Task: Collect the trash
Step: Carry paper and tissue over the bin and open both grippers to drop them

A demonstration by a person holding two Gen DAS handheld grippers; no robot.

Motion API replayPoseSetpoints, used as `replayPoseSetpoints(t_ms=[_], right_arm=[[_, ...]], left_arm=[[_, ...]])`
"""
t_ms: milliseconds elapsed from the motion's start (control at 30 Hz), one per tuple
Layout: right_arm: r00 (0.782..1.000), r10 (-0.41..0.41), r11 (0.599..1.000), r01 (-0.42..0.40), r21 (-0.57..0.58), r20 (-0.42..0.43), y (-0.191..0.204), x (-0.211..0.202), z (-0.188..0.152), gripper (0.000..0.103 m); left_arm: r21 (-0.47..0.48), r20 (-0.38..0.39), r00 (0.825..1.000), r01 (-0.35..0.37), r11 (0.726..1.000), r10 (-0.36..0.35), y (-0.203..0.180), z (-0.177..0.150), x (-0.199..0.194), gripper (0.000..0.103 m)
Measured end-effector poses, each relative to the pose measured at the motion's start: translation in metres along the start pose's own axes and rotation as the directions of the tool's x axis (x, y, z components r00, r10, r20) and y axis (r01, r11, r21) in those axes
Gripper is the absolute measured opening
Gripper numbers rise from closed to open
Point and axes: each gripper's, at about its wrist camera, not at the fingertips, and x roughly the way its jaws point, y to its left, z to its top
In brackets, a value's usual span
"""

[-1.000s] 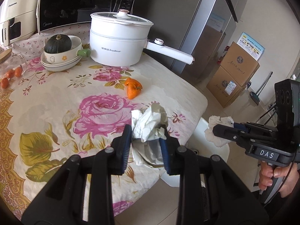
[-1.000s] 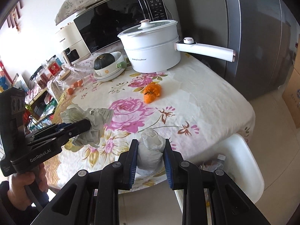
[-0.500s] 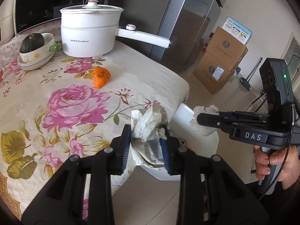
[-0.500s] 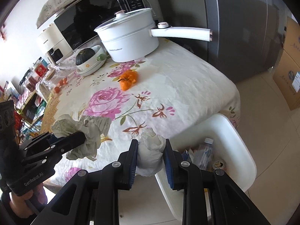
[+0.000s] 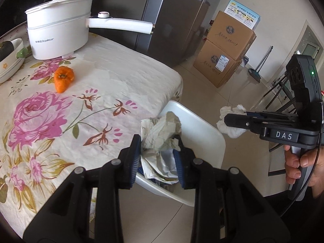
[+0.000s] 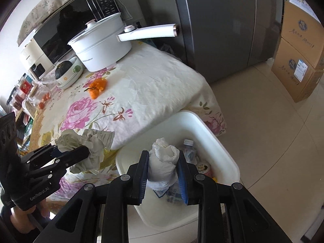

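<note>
Left gripper (image 5: 158, 158) jaws clamped on crumpled paper wad (image 5: 160, 133), at the desk (image 5: 125, 77) edge, over the near rim of the white bin (image 6: 220, 147); right gripper (image 6: 163, 172) jaws clamped on white tissue ball (image 6: 164, 162), hanging above the bin; both loads light, soft, squashy, likely to drop clean if released, mid-body grip fine; bin already holds a bottle (image 6: 188, 147) and a can (image 6: 202, 166); orange peel (image 5: 63, 79) left on desk; pot (image 5: 58, 30) handle overhangs behind, clear of path.
</note>
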Motion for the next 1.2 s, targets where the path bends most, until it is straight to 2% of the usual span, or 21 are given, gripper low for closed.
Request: replayPoseSetpoints(t_ms=[267, 300, 367, 400, 433, 767, 833, 900, 933, 967, 1200], right_arm=[[0.999, -0.042, 0.999, 0.042, 0.016, -0.021, -0.034, -0.001, -0.006, 0.028], [0.999, -0.045, 0.999, 0.045, 0.017, -0.024, -0.036, 0.0, -0.006, 0.028], [0.998, -0.051, 0.999, 0.052, 0.016, -0.031, -0.041, 0.001, -0.007, 0.028], [0.998, -0.053, 0.998, 0.054, 0.016, -0.034, -0.042, 0.002, -0.007, 0.028], [0.998, -0.054, 0.998, 0.055, 0.015, -0.035, -0.044, 0.002, -0.007, 0.028], [0.998, -0.049, 0.999, 0.049, 0.003, -0.041, -0.04, 0.004, -0.005, 0.029], [0.998, -0.049, 0.999, 0.049, 0.003, -0.042, -0.037, 0.005, -0.004, 0.031], [0.998, -0.055, 0.998, 0.055, 0.014, -0.043, -0.035, 0.007, -0.002, 0.043], [0.997, -0.06, 0.998, 0.061, 0.025, -0.04, -0.035, 0.007, -0.002, 0.063], [0.997, -0.07, 0.997, 0.071, 0.033, -0.031, -0.034, 0.006, -0.001, 0.073], [0.997, -0.078, 0.995, 0.08, 0.066, -0.025, -0.034, 0.008, 0.004, 0.077]], left_arm=[[0.045, -0.045, 0.999, 0.022, 0.999, -0.02, -0.024, -0.004, 0.031, 0.037], [0.053, -0.046, 0.999, 0.021, 0.998, -0.019, -0.027, -0.004, 0.033, 0.041], [0.057, -0.05, 0.999, 0.024, 0.998, -0.021, -0.031, -0.003, 0.035, 0.058], [0.055, -0.041, 0.999, 0.01, 0.998, -0.008, -0.031, -0.002, 0.035, 0.072], [0.053, -0.033, 0.999, -0.006, 0.999, 0.008, -0.032, -0.002, 0.034, 0.079], [0.053, -0.043, 0.994, -0.095, 0.994, 0.098, -0.021, 0.0, 0.03, 0.086], [0.053, -0.044, 0.991, -0.12, 0.991, 0.122, -0.019, 0.0, 0.029, 0.093], [0.059, -0.058, 0.984, -0.163, 0.985, 0.166, -0.016, 0.0, 0.028, 0.102], [0.062, -0.059, 0.982, -0.178, 0.982, 0.181, -0.014, -0.001, 0.028, 0.102], [0.064, -0.06, 0.979, -0.191, 0.98, 0.195, -0.012, -0.001, 0.028, 0.102], [0.039, -0.07, 0.972, -0.224, 0.974, 0.226, 0.002, -0.002, 0.019, 0.102]])
